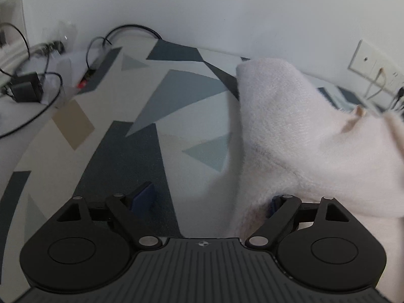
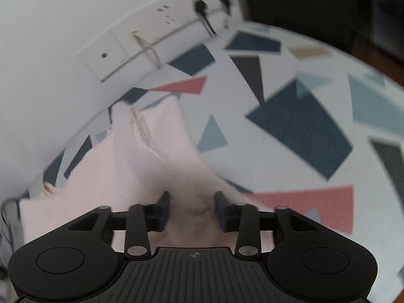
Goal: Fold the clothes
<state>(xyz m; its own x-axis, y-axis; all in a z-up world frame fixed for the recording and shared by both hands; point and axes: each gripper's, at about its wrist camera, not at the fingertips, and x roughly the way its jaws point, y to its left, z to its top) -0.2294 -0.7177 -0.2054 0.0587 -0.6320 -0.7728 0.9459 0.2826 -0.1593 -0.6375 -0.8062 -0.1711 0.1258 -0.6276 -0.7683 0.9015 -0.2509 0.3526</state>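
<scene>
A pale pink fuzzy garment [image 2: 141, 156] is seen spread on the patterned surface [image 2: 290, 126], running from the far left wall to the near centre. Its bunched near end is flanked by the right claw [image 2: 192, 208], whose jaws stand partly apart.

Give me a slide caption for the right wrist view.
Right gripper straddles a fluffy pale pink garment on a geometric-patterned tablecloth.

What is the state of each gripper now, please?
Left gripper: jaws wide open, holding nothing.
Right gripper: jaws around the fluffy pink garment; grip cannot be told.
</scene>
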